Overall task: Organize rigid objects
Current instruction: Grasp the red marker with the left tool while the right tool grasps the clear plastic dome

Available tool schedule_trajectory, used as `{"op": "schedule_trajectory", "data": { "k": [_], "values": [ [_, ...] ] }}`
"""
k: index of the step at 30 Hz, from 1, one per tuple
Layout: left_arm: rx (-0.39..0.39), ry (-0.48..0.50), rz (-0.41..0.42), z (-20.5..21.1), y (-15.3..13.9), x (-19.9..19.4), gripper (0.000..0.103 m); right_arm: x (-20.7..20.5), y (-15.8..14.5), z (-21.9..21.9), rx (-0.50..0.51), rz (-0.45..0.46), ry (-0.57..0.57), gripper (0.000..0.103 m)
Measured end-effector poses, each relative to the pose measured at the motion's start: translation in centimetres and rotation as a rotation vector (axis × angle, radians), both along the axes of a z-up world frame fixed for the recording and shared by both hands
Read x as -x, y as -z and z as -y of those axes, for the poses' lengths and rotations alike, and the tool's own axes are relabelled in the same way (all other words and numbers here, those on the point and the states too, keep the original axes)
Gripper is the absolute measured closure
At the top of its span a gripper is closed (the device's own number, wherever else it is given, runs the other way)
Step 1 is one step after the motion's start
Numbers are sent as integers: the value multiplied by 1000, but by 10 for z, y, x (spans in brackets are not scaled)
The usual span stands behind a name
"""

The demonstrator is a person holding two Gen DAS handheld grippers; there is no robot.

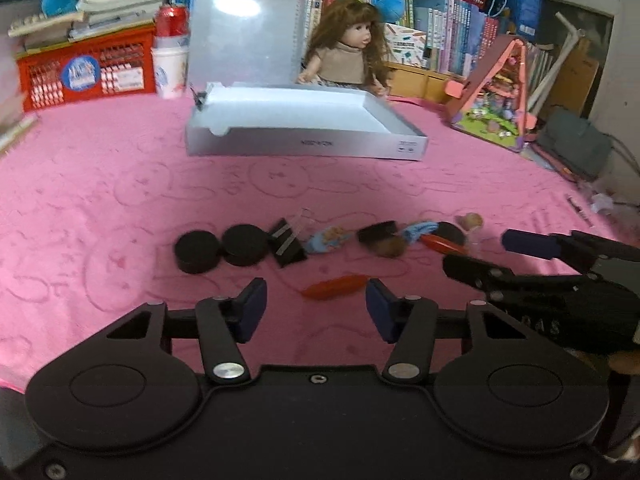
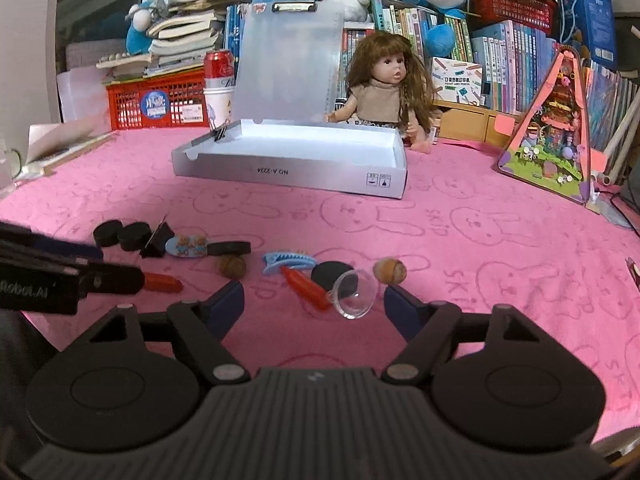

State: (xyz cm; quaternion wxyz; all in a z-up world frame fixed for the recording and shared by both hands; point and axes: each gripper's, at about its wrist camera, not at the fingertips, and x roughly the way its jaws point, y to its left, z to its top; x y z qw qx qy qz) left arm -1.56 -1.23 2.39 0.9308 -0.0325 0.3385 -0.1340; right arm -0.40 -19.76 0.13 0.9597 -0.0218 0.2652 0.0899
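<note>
Both sets of jaws stand apart and empty. The left gripper (image 1: pixel 316 307) hovers over an orange clip (image 1: pixel 335 287), and the right gripper (image 2: pixel 314 300) over a clear dome (image 2: pixel 354 295) that leans on another orange clip (image 2: pixel 306 287). The small items lie in a crowded row toward the near edge of the pink surface (image 2: pixel 480 216), while the open white box (image 2: pixel 296 156) sits well apart near the far edge.

The risks, as I judge them: the dome is smooth and round — it could squirt out of a pinch or roll off. The two grippers work close together and may collide, and touching neighbours such as the black discs (image 1: pixel 222 249) may be dragged along.
</note>
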Motion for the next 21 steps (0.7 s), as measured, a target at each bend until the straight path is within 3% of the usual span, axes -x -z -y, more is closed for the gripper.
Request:
{"op": "schedule_trajectory", "data": {
  "k": [10, 14, 17, 19, 21],
  "values": [
    [-49, 13, 17, 24, 11, -8, 46, -17, 2, 28, 1, -38, -103, 30],
    [-52, -10, 19, 27, 17, -11, 49, -25, 6, 36, -15, -55, -127, 39],
    [-75, -29, 37, 28, 19, -11, 61, -27, 9, 41, -43, -68, -140, 51],
    [-92, -34, 50, 28, 21, -10, 76, -26, 10, 42, -54, -62, -152, 56],
    [-112, -40, 60, 26, 21, -9, 86, -24, 10, 42, -60, -55, -157, 69]
  ]
}}
